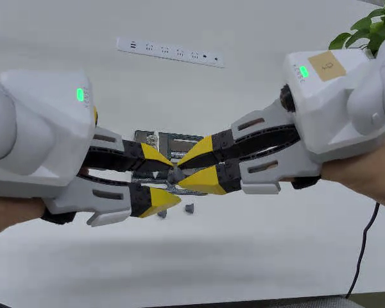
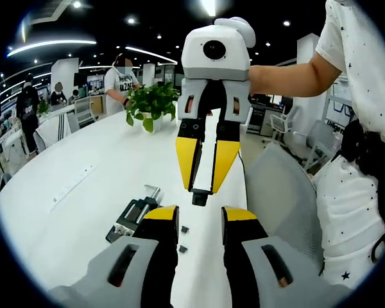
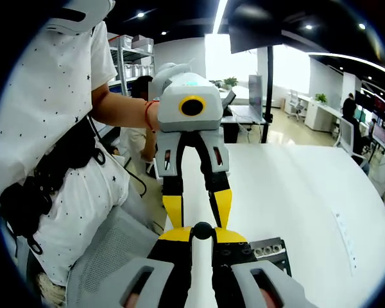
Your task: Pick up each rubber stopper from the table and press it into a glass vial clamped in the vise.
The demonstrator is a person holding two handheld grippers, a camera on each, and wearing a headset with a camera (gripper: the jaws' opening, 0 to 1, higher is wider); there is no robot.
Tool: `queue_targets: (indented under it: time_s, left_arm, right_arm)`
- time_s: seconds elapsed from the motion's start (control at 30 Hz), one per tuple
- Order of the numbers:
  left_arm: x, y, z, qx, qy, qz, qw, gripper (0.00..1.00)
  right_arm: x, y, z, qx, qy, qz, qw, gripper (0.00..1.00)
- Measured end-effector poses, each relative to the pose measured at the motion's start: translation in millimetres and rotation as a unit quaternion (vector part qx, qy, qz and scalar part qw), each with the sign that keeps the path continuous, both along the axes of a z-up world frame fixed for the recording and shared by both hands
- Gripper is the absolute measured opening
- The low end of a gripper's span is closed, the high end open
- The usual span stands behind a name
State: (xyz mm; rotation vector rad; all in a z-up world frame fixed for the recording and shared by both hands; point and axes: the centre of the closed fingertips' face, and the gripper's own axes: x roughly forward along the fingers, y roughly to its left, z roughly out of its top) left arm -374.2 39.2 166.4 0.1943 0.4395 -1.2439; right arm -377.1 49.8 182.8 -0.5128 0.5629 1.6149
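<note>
Overhead: clamped in right gripper above the surface, a dark rubber stopper; opposite, left gripper with jaws spread. From left gripper view: long axis continuing the holding jaws, pointing camera-ward. From right gripper view: round, end-on.

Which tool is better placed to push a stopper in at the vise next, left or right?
Right. The right tool is shut on a dark stopper, held near the vise; the left tool is open and holds nothing.

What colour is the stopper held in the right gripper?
Dark grey, nearly black; the stopper shows best in the right gripper view.
</note>
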Motion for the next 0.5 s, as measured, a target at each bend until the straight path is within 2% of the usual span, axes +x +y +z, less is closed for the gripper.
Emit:
queue_targets:
  time_s: [0.2, 0.33, 0.4, 0.5]
  left_arm:
    - [11.4, 17.0, -10.9, -0.006, 0.007, 0.036, 0.9993, 0.34]
    - [17.0, 28.6, -19.0, -0.007, 0.001, 0.055, 0.9985, 0.39]
    - [19.5, 33.6, -22.7, -0.005, -0.003, 0.061, 0.9981, 0.41]
    - [25.1, 42.1, -28.7, -0.009, -0.012, 0.074, 0.9971, 0.47]
  right_arm:
    - [19.6, 2.7, 2.1, -0.008, -0.003, -0.018, 0.9998, 0.05]
    - [40.0, 4.6, 0.0, -0.020, -0.008, -0.030, 0.9993, 0.05]
    - [44.5, 7.0, -1.1, -0.027, -0.009, -0.036, 0.9990, 0.05]
    - [59.4, 11.1, -5.3, -0.045, -0.015, -0.044, 0.9979, 0.05]
